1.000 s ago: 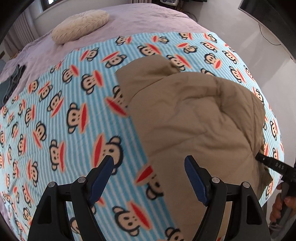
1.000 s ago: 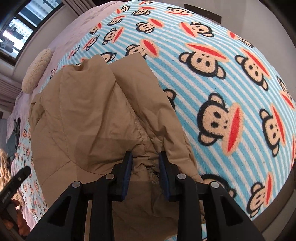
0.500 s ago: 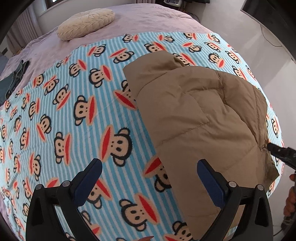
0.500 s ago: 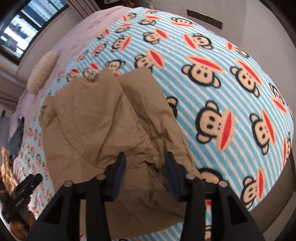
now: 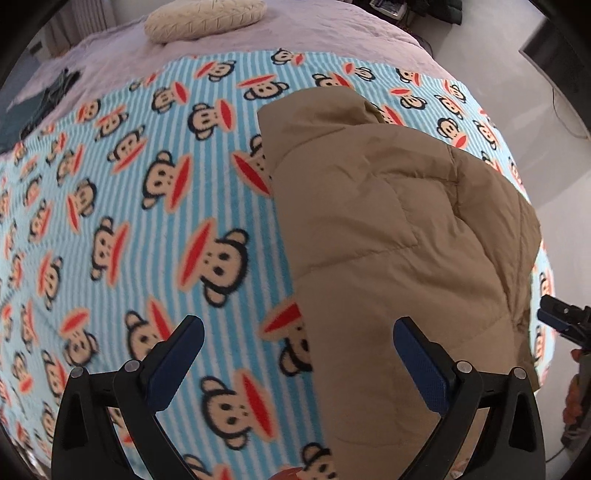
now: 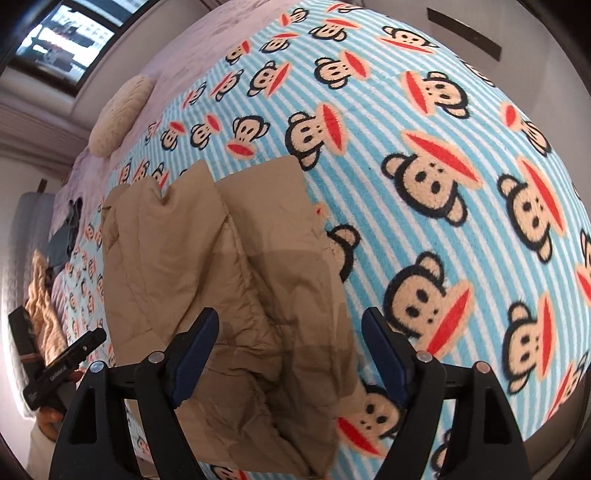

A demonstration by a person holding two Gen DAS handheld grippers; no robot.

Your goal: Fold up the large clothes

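The puffy coat (image 5: pixel 388 236) lay folded on the bed (image 5: pixel 314 33), near its edge. The left claw (image 5: pixel 297 363) was wide and empty. The right claw (image 6: pixel 290 350) had just been opening and held nothing. The puffy coat could spring open, or slide off the edge.

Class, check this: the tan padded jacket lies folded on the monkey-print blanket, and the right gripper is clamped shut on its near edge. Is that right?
Not quite. The right gripper is open: its jaws have just been opening and stand apart above the tan padded jacket, gripping nothing, as the right wrist view shows. The jacket does lie folded on the monkey-print blanket.
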